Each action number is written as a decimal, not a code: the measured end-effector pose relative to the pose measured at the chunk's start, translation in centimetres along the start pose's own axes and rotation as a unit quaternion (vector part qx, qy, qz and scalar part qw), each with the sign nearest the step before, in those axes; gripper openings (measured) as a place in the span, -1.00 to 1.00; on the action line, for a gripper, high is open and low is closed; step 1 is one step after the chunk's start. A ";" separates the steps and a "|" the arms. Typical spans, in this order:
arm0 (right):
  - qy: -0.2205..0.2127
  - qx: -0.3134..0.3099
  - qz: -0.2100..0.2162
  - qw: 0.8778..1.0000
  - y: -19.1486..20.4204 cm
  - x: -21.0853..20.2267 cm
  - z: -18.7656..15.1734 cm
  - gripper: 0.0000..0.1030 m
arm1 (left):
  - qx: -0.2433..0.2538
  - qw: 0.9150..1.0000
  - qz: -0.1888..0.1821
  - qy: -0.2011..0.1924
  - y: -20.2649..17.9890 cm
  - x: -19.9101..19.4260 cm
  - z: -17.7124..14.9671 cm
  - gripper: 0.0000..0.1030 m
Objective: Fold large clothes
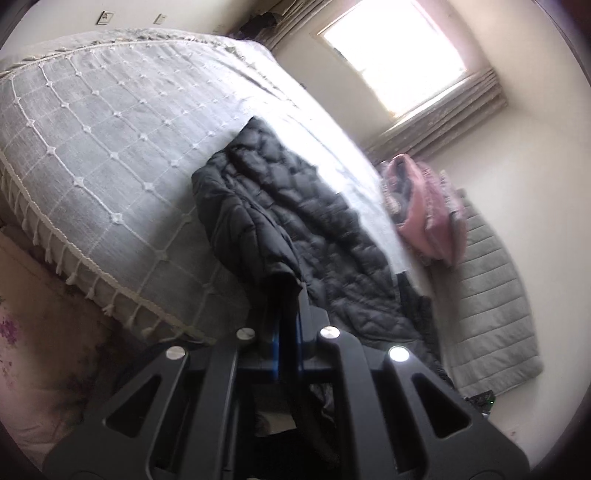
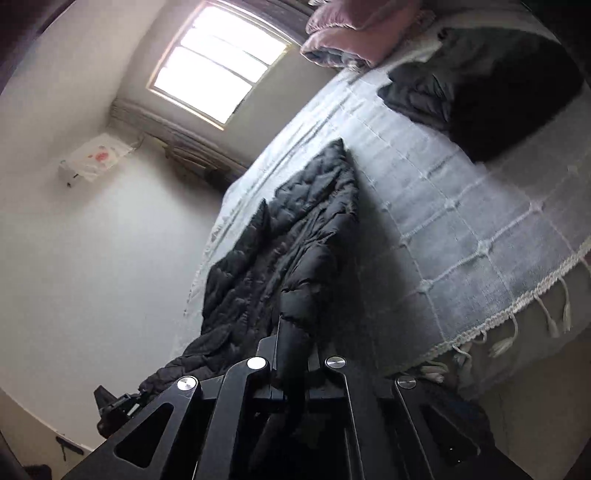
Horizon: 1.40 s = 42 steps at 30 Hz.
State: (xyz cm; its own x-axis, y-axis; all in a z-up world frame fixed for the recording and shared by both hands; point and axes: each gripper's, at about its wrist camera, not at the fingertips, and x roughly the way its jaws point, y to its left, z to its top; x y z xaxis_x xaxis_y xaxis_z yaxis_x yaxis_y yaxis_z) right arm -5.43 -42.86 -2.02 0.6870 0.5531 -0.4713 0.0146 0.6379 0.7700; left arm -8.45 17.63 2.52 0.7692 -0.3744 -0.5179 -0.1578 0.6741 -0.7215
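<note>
A dark grey quilted puffer jacket [image 1: 295,206] lies stretched along the bed [image 1: 92,147], which has a grey cover with white tufted lines. My left gripper [image 1: 282,291] is shut on a bunched edge of the jacket near the bed's side. In the right wrist view the same jacket [image 2: 295,229] runs away from me toward the window. My right gripper [image 2: 291,332] is shut on another bunched edge of it. The left gripper [image 2: 114,406] shows small at the lower left of that view, at the jacket's far end.
A pink and grey bedding pile [image 1: 424,210] [image 2: 354,29] sits at the head of the bed. A folded dark garment [image 2: 491,85] lies on the bed. A grey padded headboard [image 1: 491,306], a window [image 1: 395,55] and the fringed cover edge [image 2: 517,321] are in view.
</note>
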 end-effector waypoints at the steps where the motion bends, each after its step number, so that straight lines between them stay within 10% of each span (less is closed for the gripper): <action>1: -0.011 -0.012 0.008 1.000 1.2 -1.1 0.2 -0.93 | -0.001 1.000 -0.009 -0.004 -0.4 -0.7 0.2 -0.86; 8: -0.077 -0.035 0.044 0.995 4.9 -4.7 2.9 -0.93 | -0.037 0.999 -0.018 -0.022 -0.6 -0.1 3.4 -0.86; 13: -0.081 -0.023 0.075 0.994 4.8 0.0 7.3 -0.93 | -0.037 0.999 -0.013 -0.021 -1.3 5.2 8.8 -0.83; 17: -0.082 0.001 0.069 0.994 4.1 5.9 12.1 -0.86 | -0.044 0.999 0.007 -0.017 -1.6 11.0 13.4 -0.43; 20: -0.077 0.048 0.021 0.996 2.2 10.9 15.1 -0.65 | -0.059 0.998 0.030 -0.016 -0.5 14.5 16.3 0.15; 25: -0.084 0.023 -0.135 0.987 0.8 14.9 17.4 -0.40 | -0.073 0.995 0.064 -0.007 2.2 17.0 18.7 0.43; 27: -0.097 -0.005 -0.156 0.983 1.0 15.1 17.6 0.25 | -0.033 0.996 0.086 0.002 2.3 18.2 18.9 0.55; 37: -0.020 -0.108 -0.230 0.967 -0.9 23.2 19.6 0.33 | 0.035 0.983 0.163 0.078 4.1 25.9 19.2 0.54; 39: -0.008 -0.124 -0.228 0.966 -1.0 24.9 20.2 0.33 | 0.038 0.979 0.179 0.090 4.1 27.0 19.3 -0.24; 42: 0.023 -0.131 -0.221 0.966 -1.5 27.9 20.8 0.14 | 0.049 0.977 0.192 0.077 3.5 27.2 19.3 -0.78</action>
State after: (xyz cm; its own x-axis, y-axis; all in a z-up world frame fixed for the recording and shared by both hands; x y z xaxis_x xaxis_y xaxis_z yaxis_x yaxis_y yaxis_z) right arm 28.85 -39.54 -7.42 0.6231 0.2150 -0.7520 0.1113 0.9273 0.3573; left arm 23.94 22.13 -5.25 0.5611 -0.1677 -0.8106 -0.3514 0.8384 -0.4167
